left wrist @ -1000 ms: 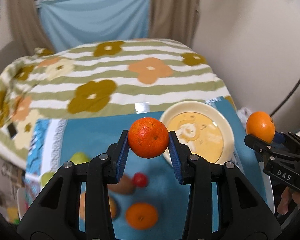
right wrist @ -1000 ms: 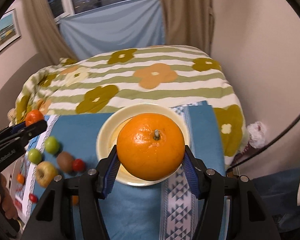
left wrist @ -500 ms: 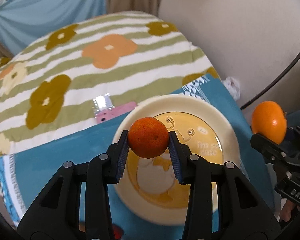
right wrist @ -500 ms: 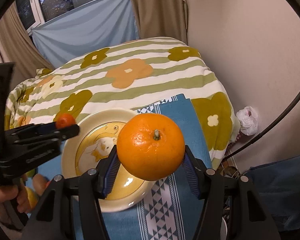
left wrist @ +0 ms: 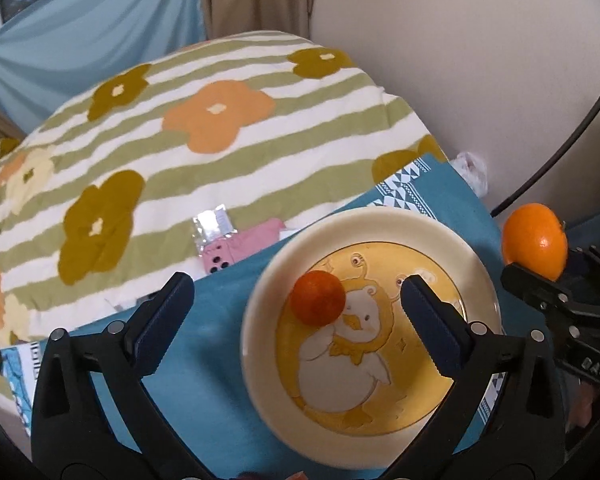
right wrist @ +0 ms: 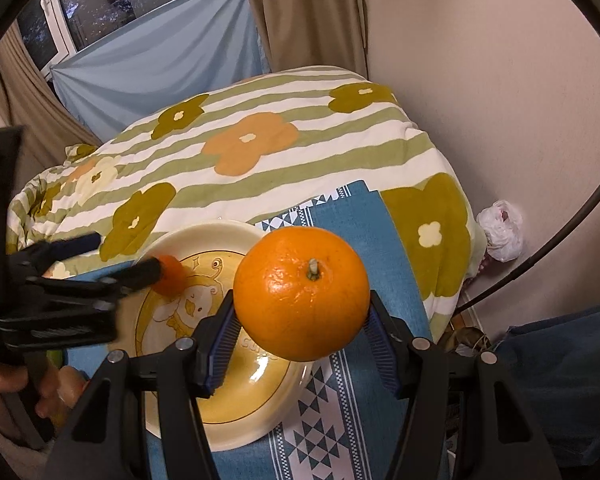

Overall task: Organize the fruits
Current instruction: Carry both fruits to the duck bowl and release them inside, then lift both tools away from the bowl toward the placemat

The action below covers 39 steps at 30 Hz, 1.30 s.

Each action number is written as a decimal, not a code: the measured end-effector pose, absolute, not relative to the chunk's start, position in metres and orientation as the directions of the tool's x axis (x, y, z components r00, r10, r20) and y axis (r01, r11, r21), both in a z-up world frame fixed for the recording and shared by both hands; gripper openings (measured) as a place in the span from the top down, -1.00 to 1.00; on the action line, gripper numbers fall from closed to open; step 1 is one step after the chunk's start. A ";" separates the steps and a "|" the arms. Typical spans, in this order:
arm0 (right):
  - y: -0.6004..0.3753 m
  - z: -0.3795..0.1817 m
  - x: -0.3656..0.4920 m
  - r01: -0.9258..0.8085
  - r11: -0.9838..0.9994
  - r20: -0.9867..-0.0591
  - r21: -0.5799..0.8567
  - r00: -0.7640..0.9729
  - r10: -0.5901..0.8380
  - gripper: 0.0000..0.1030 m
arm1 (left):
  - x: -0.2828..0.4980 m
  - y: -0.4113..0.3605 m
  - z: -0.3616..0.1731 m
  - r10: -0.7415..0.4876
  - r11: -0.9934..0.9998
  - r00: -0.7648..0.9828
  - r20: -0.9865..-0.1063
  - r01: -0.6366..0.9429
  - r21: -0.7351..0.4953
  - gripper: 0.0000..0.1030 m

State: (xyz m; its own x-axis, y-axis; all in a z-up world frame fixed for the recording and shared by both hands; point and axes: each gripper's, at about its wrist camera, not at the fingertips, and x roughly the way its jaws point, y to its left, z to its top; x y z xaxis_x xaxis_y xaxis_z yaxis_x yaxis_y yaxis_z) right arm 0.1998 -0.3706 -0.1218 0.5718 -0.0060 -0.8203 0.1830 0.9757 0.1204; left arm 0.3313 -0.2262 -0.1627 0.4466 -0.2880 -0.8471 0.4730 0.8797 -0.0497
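A small reddish mandarin [left wrist: 318,298] lies free on the cream and yellow duck plate [left wrist: 472,256], between my spread left fingers. My left gripper [left wrist: 296,320] is open and empty just above the plate. In the right wrist view the mandarin [right wrist: 172,276] and the left gripper [right wrist: 112,264] are blurred over the plate [right wrist: 228,232]. My right gripper [right wrist: 302,340] is shut on a large orange [right wrist: 302,294] with its stem up, held above the plate's right edge. It also shows in the left wrist view [left wrist: 535,246].
The plate sits on a blue cloth [left wrist: 204,340] over a striped flower blanket [left wrist: 220,112]. A pink phone [left wrist: 240,250] and a foil packet [left wrist: 214,224] lie behind the plate. A wall [right wrist: 500,80] is close on the right. A white bag [right wrist: 500,230] lies by it.
My left gripper opened and let go of the small mandarin, which now lies on the plate. The right gripper with the large orange has moved closer over the plate's right side.
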 end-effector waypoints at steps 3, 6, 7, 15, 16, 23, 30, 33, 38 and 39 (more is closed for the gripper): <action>-0.368 -0.121 0.200 0.166 0.980 -0.823 0.111 0.569 -0.003 -0.08 | 0.330 -0.214 -0.156 -0.280 0.888 0.453 -0.846 0.457 -0.050 -1.00; -0.364 -0.120 0.202 0.142 0.984 -0.822 0.105 0.569 0.006 -0.08 | 0.326 -0.203 -0.150 -0.272 0.899 0.459 -0.845 0.436 -0.053 -1.00; -0.363 -0.120 0.203 0.136 0.985 -0.822 0.104 0.570 0.009 -0.08 | 0.324 -0.198 -0.148 -0.269 0.903 0.465 -0.844 0.427 -0.053 -1.00; -0.346 -0.126 0.222 0.010 0.997 -0.818 0.073 0.573 0.054 -0.08 | 0.312 -0.167 -0.144 -0.241 0.928 0.475 -0.847 0.367 -0.058 -1.00; -0.344 -0.129 0.224 -0.011 0.998 -0.817 0.065 0.574 0.059 -0.08 | 0.312 -0.162 -0.145 -0.236 0.931 0.476 -0.847 0.359 -0.058 -1.00; -0.324 -0.150 0.245 -0.142 0.990 -0.822 0.018 0.562 0.096 -0.08 | 0.307 -0.144 -0.152 -0.221 0.946 0.473 -0.853 0.317 -0.069 -1.00; -0.316 -0.168 0.260 -0.191 0.982 -0.847 -0.007 0.523 0.096 -0.08 | 0.309 -0.142 -0.160 -0.207 0.949 0.472 -0.857 0.309 -0.059 -1.00; -0.316 -0.169 0.260 -0.192 0.981 -0.847 -0.006 0.523 0.097 -0.09 | 0.309 -0.142 -0.161 -0.209 0.951 0.470 -0.857 0.301 -0.067 -1.00; -0.317 -0.163 0.254 -0.200 0.979 -0.823 0.025 0.551 0.134 -1.00 | 0.305 -0.143 -0.162 -0.206 0.950 0.470 -0.858 0.307 -0.060 -1.00; -0.319 -0.162 0.253 -0.196 0.980 -0.822 0.020 0.555 0.128 -1.00 | 0.304 -0.145 -0.162 -0.205 0.949 0.471 -0.858 0.311 -0.057 -1.00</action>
State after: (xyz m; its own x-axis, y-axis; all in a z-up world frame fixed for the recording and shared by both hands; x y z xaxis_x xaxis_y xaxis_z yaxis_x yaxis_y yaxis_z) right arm 0.2527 -0.3186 -0.1619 0.5550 0.1280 -0.8220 -0.1963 0.9803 0.0200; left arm 0.3037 -0.1451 -0.1620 0.4705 -0.2055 -0.8581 0.3108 0.9488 -0.0568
